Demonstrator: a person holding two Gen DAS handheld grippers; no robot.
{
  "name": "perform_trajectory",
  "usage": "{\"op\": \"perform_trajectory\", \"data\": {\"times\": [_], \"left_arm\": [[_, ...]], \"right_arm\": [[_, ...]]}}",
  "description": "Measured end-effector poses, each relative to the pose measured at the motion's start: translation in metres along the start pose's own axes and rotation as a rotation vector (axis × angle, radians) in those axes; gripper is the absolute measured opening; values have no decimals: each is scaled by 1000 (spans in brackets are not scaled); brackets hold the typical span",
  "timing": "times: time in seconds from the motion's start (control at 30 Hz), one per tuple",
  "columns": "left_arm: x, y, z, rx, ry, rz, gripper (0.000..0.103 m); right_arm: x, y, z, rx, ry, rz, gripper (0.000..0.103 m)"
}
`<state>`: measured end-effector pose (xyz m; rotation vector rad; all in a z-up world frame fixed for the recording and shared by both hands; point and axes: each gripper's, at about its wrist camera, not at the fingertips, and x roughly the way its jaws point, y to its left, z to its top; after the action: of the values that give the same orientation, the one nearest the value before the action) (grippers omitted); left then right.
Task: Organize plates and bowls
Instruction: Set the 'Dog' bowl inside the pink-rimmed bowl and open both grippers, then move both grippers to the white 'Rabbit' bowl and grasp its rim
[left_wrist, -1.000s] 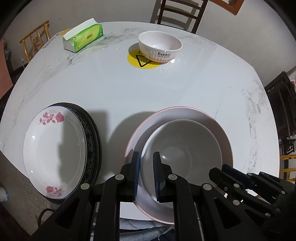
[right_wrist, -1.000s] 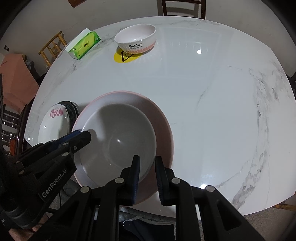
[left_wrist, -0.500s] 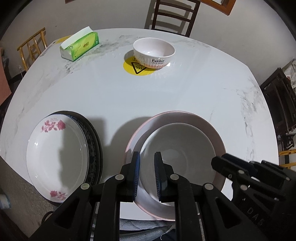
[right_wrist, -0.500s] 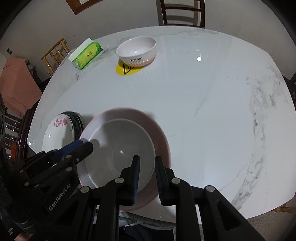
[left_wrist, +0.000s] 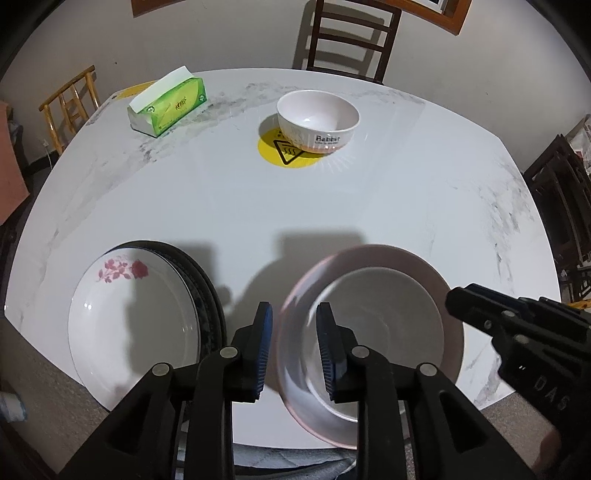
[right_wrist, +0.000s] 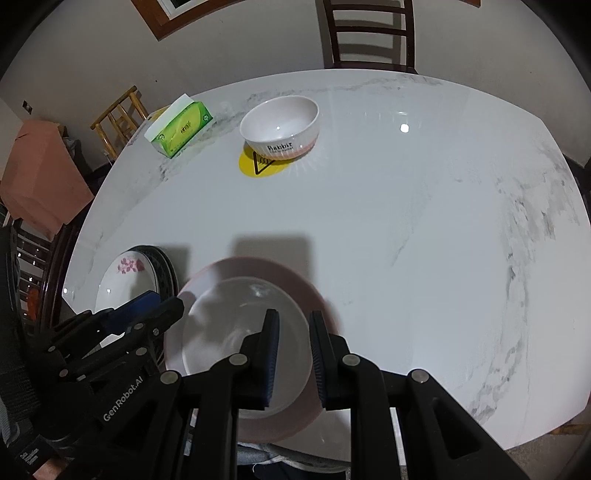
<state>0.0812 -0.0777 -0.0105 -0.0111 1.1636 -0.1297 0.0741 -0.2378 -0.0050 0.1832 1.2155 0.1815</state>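
Blurry pink-rimmed plate (left_wrist: 388, 254): right hand-held gripper (right_wrist: 293, 321) seemingly clamps it; left hand-held gripper (left_wrist: 294, 314) just opened astride.

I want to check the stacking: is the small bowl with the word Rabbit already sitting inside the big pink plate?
No, the small bowl stands apart on the yellow sticker, far from the pink plate.

Dim room; overhead glare on the table (right_wrist: 404, 128); hard shadows; pink plate (left_wrist: 369, 258) seemingly motion-blurred; fisheye-bent edges.
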Motion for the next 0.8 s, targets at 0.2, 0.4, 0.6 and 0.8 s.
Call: {"op": "perform_trajectory", "data": {"times": [0.2,0.4,0.6,0.8], "left_arm": [[5,12,8,-11,-17,0,25],[18,28,17,-50,4,-2,30],[31,42,29,-95,12,-14,32],[50,51,51,-116,-10,11,35]], "right_arm": [[2,-5,12,-1,-7,14,19],[16,-12,24,2,13,14,19],[29,-21,39,-3,22,15,19],[47,-45,68,27,34,51,19]]}}
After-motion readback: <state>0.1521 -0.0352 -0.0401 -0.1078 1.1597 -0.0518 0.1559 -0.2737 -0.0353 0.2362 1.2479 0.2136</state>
